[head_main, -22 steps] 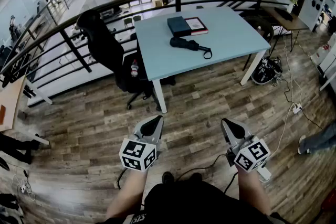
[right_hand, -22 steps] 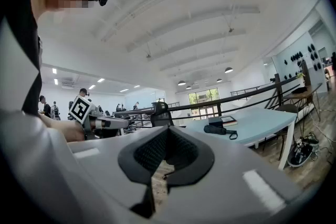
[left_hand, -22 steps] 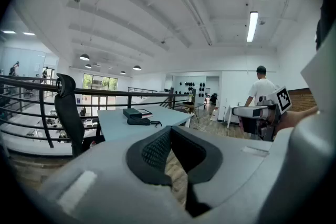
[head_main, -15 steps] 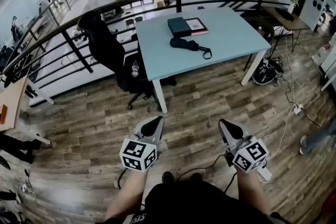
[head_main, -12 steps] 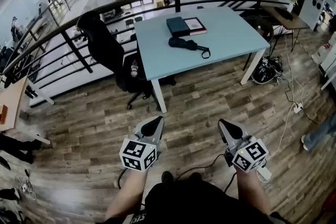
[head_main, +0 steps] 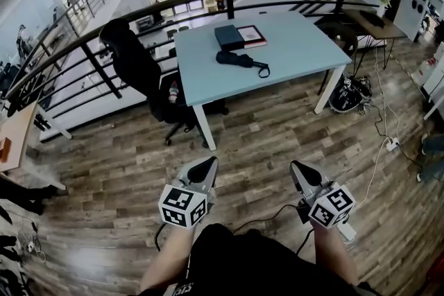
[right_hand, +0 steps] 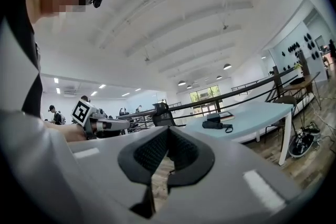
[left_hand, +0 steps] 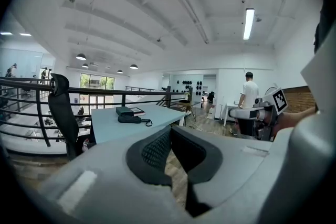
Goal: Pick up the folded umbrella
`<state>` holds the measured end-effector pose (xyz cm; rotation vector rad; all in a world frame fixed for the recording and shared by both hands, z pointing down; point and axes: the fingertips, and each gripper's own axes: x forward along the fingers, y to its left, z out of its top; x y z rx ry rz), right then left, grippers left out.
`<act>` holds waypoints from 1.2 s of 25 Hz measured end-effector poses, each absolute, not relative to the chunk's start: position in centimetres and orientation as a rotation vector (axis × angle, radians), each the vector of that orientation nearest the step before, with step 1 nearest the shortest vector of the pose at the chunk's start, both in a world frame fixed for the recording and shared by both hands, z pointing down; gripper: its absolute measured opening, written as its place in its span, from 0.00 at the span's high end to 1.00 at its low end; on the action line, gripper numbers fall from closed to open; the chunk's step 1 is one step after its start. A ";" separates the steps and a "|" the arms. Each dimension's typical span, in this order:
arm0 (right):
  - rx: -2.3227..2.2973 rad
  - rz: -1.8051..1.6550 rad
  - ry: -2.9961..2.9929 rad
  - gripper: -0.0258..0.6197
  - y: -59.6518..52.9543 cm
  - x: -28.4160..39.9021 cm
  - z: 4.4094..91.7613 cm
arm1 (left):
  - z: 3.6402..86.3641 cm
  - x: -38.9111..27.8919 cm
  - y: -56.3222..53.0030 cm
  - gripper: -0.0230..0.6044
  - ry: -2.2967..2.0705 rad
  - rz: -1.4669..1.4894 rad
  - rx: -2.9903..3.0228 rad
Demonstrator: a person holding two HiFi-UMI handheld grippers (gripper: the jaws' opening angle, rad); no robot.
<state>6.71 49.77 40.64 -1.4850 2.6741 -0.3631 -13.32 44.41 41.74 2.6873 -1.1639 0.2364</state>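
Observation:
The folded black umbrella [head_main: 239, 59] lies on the light-blue table [head_main: 291, 55], its wrist strap trailing toward the right. It also shows small and far off in the left gripper view as the umbrella [left_hand: 129, 119], and in the right gripper view as the umbrella [right_hand: 214, 125]. My left gripper [head_main: 206, 163] and right gripper [head_main: 297, 166] are held low in front of my body, well short of the table. Both are shut and hold nothing. The left gripper [left_hand: 169, 129] and the right gripper [right_hand: 168, 129] each show their tips together.
Two books [head_main: 237, 35] lie just behind the umbrella. A black office chair [head_main: 135, 66] stands at the table's left, and a dark railing [head_main: 83, 45] runs behind. A bag [head_main: 345, 93] and cables [head_main: 388, 142] lie on the wooden floor at the right. A person [left_hand: 248, 97] stands farther off.
The table with the umbrella has slid slightly left in the head view. Both grippers stay shut and in nearly the same place before my body.

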 end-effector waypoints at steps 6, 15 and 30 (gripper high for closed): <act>-1.468 -0.430 2.683 0.96 49.6 6.9 41.8 | 42.7 -12.5 44.1 0.95 -1.149 0.252 2.678; -1.545 -0.479 2.677 0.96 42.9 6.9 43.4 | 44.3 -12.7 36.5 0.95 -1.095 0.220 2.663; -1.622 -0.457 2.689 0.96 21.4 -0.3 41.7 | 43.9 -20.1 16.7 0.95 -1.042 0.136 2.698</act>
